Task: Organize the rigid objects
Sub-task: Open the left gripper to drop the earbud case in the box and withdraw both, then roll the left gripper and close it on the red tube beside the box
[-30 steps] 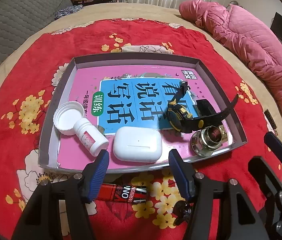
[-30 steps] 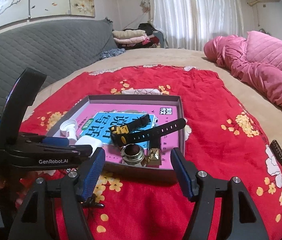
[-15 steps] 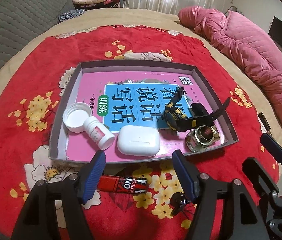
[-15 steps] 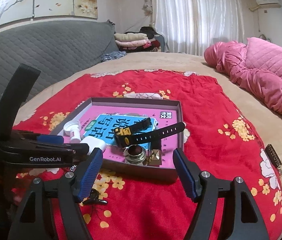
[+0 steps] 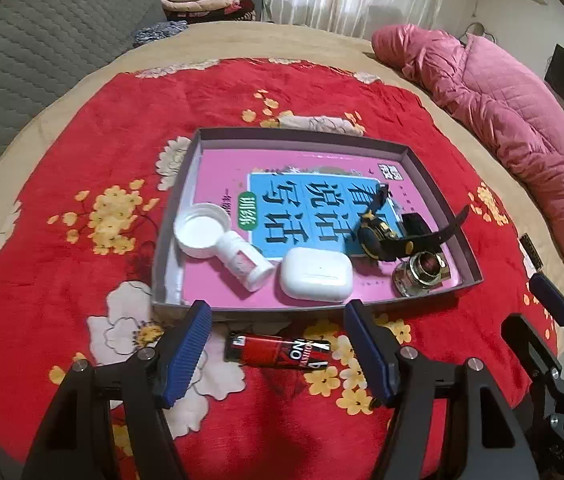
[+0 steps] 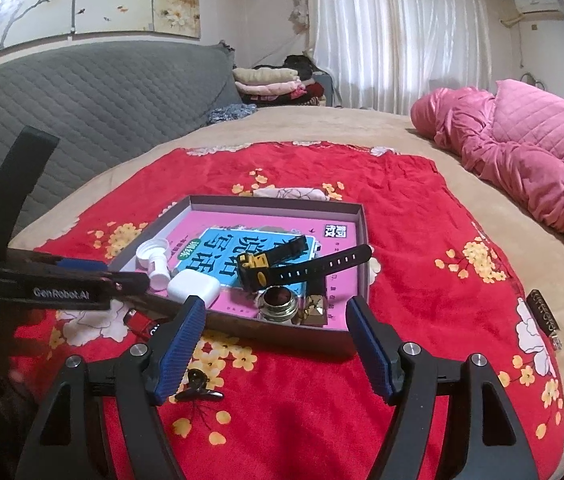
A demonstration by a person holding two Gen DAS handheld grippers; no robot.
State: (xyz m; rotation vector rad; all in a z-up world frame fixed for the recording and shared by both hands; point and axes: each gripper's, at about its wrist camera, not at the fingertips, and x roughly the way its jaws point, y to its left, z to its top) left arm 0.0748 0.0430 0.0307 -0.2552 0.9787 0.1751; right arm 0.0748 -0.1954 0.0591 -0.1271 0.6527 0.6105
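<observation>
While both sets of tongs hang above the red floral plush blanket (image 5: 82,152) on the bed, neither holds anything: the left tongs (image 5: 278,350) stand with blue ribbed pads apart, and the right tongs (image 6: 276,342) likewise stand spread. Count inside the shallow grey cardboard tray (image 5: 414,156), which is lined with a pink and blue printed booklet (image 5: 302,200): one white plastic pill bottle (image 5: 244,260) lying on its side, one white round cap (image 5: 202,230) open side up and touching the bottle's neck, one smooth white rounded earbud case (image 5: 316,280), one black and yellow rubber-strapped wristwatch (image 5: 386,236), one shiny silver metal ring-shaped fitting (image 5: 422,274), and one small faceted gold block (image 6: 314,308) just beside the fitting. Outside the tray, on the blanket: one red and black glossy cylindrical tube (image 5: 278,352) lying flat, near the tray's front wall and between the left pads as seen from the left wrist; one small black hair clip (image 6: 198,388) beside the right tongs' left pad; one dark flat printed tag (image 6: 544,314) well apart to the right. A pink quilted duvet (image 5: 502,120) is heaped at the bed's far right.
</observation>
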